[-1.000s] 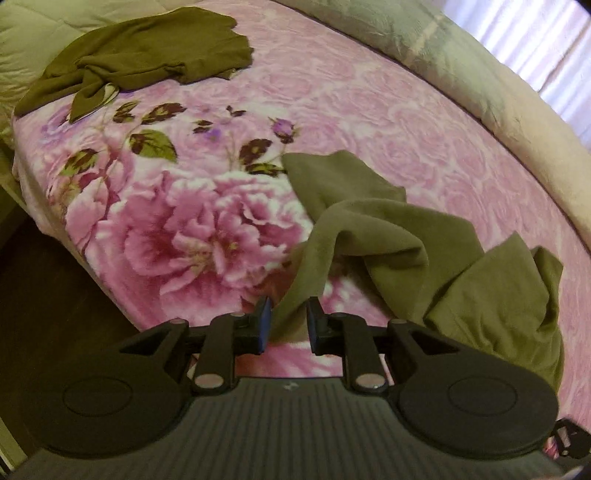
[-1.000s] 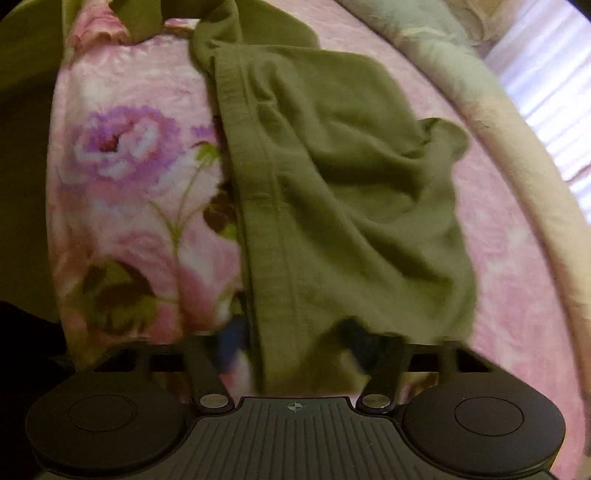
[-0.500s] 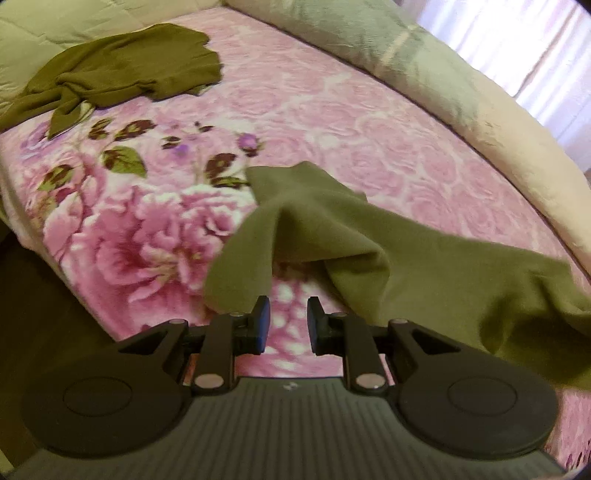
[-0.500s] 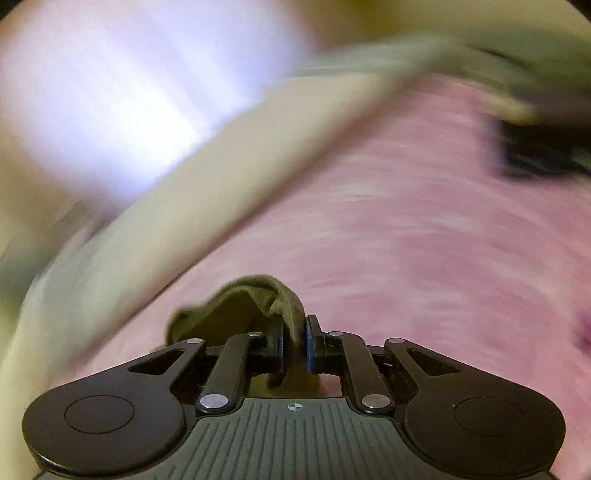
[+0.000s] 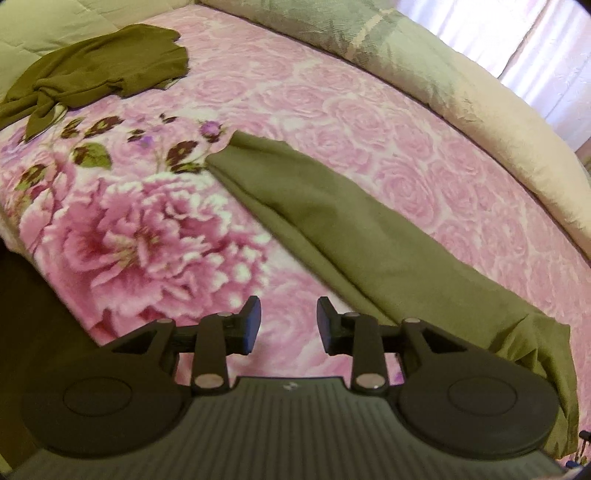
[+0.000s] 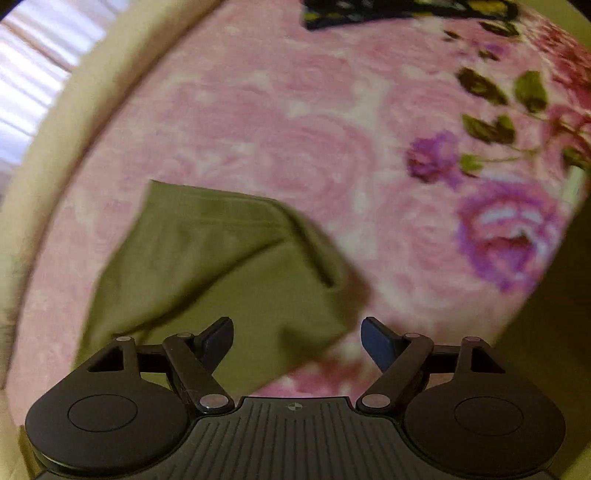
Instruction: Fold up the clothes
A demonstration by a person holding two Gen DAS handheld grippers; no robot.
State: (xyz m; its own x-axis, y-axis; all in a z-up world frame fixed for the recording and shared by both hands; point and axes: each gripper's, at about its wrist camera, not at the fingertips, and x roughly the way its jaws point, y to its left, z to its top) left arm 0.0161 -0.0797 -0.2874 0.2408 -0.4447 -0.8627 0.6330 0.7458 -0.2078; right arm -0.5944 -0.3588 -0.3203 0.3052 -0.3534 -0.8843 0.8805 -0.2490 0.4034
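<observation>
An olive-green garment (image 5: pixel 354 236) lies stretched out flat on the pink floral blanket (image 5: pixel 369 110), running from the middle to the lower right. My left gripper (image 5: pixel 289 326) is open and empty, just above the blanket beside the garment's near edge. In the right wrist view the garment's other end (image 6: pixel 221 266) lies folded over on the blanket. My right gripper (image 6: pixel 297 341) is wide open and empty over that end, touching nothing.
A second olive garment (image 5: pixel 96 77) lies crumpled at the far left of the bed. A pale quilt (image 5: pixel 461 96) runs along the far side. The bed edge drops to dark floor (image 5: pixel 33 332) at the left. A dark patterned item (image 6: pixel 388 11) lies at the far end of the blanket.
Both grippers let go of the garment and opened. The garment went from bunched and lifted to laid out flat. The right gripper swung round fast to face along the bed.
</observation>
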